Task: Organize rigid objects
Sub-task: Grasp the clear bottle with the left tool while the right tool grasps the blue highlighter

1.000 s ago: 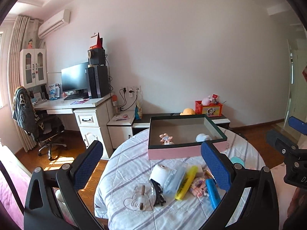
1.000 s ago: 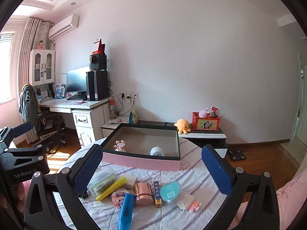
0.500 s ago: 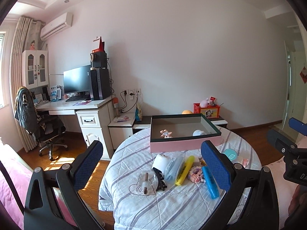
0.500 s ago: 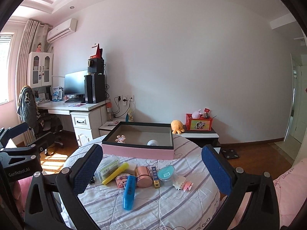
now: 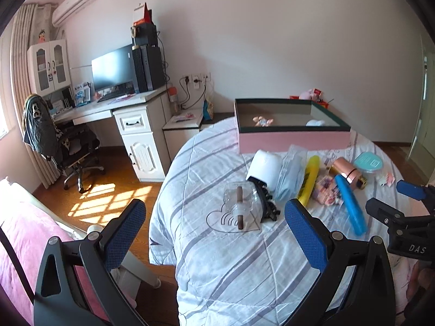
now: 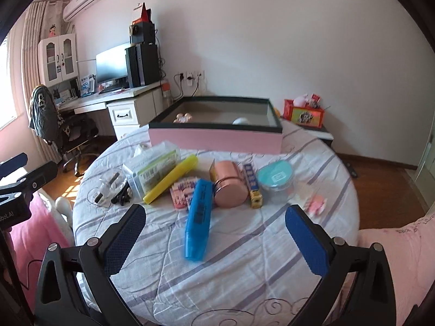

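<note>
A pink box (image 6: 214, 137) with a dark rim stands at the far side of the round table (image 6: 217, 266); it also shows in the left wrist view (image 5: 292, 140). It holds a small figure (image 6: 182, 117) and a white thing (image 6: 240, 121). In front lie a blue case (image 6: 198, 218), a yellow case (image 6: 171, 178), a copper tin (image 6: 229, 187), a teal-lidded jar (image 6: 276, 180), a clear holder (image 5: 240, 202) and a white roll (image 5: 265, 167). My left gripper (image 5: 214, 237) and right gripper (image 6: 214, 240) are both open, empty, above the near table edge.
A desk (image 5: 114, 108) with monitor and an office chair (image 5: 62, 141) stand at the left. A low cabinet with a red box (image 6: 303, 114) is behind the table. Pink bedding (image 6: 394, 258) lies at the right, wooden floor around.
Both grippers have tilted down and moved closer to the table; the objects now sit larger and lower in both views. Both stay open.
</note>
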Demonstrator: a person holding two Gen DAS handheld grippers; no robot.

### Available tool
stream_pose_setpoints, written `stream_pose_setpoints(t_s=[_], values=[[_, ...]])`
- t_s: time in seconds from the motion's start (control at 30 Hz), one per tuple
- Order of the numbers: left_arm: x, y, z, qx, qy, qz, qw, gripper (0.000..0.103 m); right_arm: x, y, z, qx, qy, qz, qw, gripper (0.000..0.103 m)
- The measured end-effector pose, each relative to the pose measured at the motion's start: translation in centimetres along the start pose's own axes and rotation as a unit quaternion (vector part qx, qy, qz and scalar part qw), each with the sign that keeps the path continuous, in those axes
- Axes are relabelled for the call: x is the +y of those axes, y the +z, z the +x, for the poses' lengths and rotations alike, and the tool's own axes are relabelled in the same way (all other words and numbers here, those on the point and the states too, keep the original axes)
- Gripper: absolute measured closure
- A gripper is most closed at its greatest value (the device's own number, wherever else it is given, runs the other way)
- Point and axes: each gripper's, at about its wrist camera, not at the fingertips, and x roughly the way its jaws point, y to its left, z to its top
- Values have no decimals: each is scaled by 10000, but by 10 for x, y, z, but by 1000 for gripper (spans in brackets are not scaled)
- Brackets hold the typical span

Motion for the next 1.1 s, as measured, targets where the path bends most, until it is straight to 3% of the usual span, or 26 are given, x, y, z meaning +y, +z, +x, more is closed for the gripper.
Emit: stream_pose_setpoints(t_s=[0.13, 0.2, 0.27, 0.33, 0.37, 0.5, 0.6, 0.93, 1.0, 1.1], values=[[5, -10, 27, 354, -70, -72, 9993, 0, -5, -4, 40, 399, 175, 165, 9989, 15], [5, -12, 38, 491, -116, -99, 9987, 0, -10, -6, 54, 549, 333, 261, 9976, 39], [1, -13, 48, 598, -159, -79, 9981, 0, -15, -10, 67, 738, 436, 281, 9959, 48], [-4, -14, 57, 671, -260, -11, 9974, 0, -18, -13, 66, 666, 456, 193, 9965, 59], [-8, -14, 61, 701, -296, 27, 9971, 0, -20, -13, 64, 650, 521, 180, 9964, 74], [-16, -12, 80, 802, -210, 115, 9965, 0, -27, -16, 54, 655, 568, 51, 9962, 75], [-8, -8, 92, 896, -187, -90, 9958, 0, -30, -17, 50, 667, 649, 57, 9956, 75], [-6, 2, 138, 1319, -164, -206, 9909, 0, -30, -10, 62, 689, 738, 67, 9949, 75], [-8, 5, 141, 1257, -193, -153, 9918, 5, -29, -9, 64, 691, 737, 53, 9949, 75], [-12, 6, 142, 1150, -318, -58, 9928, 28, -27, -7, 66, 700, 731, 53, 9948, 75]])
